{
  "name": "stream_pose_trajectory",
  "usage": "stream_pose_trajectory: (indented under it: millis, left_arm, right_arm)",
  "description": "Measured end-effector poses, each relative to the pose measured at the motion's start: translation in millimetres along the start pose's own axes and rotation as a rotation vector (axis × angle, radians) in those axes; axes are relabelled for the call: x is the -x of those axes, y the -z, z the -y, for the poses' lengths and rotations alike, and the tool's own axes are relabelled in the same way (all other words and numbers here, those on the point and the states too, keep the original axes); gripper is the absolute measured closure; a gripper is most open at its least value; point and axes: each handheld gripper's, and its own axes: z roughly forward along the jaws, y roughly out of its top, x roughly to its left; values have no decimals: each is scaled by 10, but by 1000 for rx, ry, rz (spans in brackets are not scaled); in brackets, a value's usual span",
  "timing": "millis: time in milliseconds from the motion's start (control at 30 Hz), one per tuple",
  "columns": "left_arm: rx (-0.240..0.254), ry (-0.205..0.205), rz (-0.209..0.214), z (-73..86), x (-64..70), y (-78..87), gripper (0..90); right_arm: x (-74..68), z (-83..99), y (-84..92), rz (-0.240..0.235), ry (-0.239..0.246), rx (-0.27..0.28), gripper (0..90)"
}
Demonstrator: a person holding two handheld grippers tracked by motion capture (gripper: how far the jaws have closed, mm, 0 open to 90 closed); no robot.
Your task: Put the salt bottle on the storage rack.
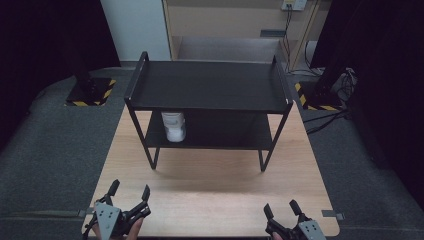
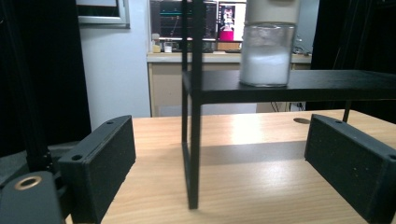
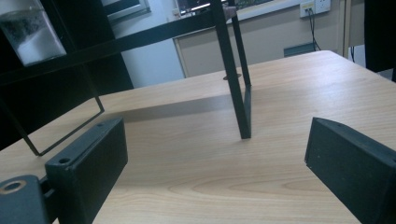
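High view, my left claw (image 1: 131,194) gaped empty at the wooden table's (image 1: 210,200) near edge, clear white-filled jar (image 1: 174,126) well ahead on the black metal rack's (image 1: 210,87) lower shelf, right claw (image 1: 280,209) open too.

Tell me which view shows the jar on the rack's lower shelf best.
The left gripper view: the jar stands close and sharp. The high view shows it small under the top shelf; the right gripper view catches a corner.
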Motion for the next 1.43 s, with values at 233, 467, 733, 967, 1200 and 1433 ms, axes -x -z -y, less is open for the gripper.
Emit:
stream_pose_trajectory:
  millis: [233,467,733,967,1200,1433]
  left_arm:
    - [1,-9,-48,26,-150,88,73]
    - [-12,-7,-99,49,-218,116,73]
    - [-24,-4,-144,80,-275,150,73]
    - [-37,-1,-133,85,-283,147,73]
    - [-35,3,-126,75,-273,148,73]
    - [-16,1,-117,36,-266,243,70]
  right_arm:
    - [47,-32,12,21,7,9,57]
    - [71,-13,-22,28,0,3,58]
    - [91,-7,-28,36,1,0,58]
    - [96,7,-34,39,-2,-5,58]
    - [98,-1,-38,41,-2,-3,58]
    - [56,-1,19,33,-1,12,57]
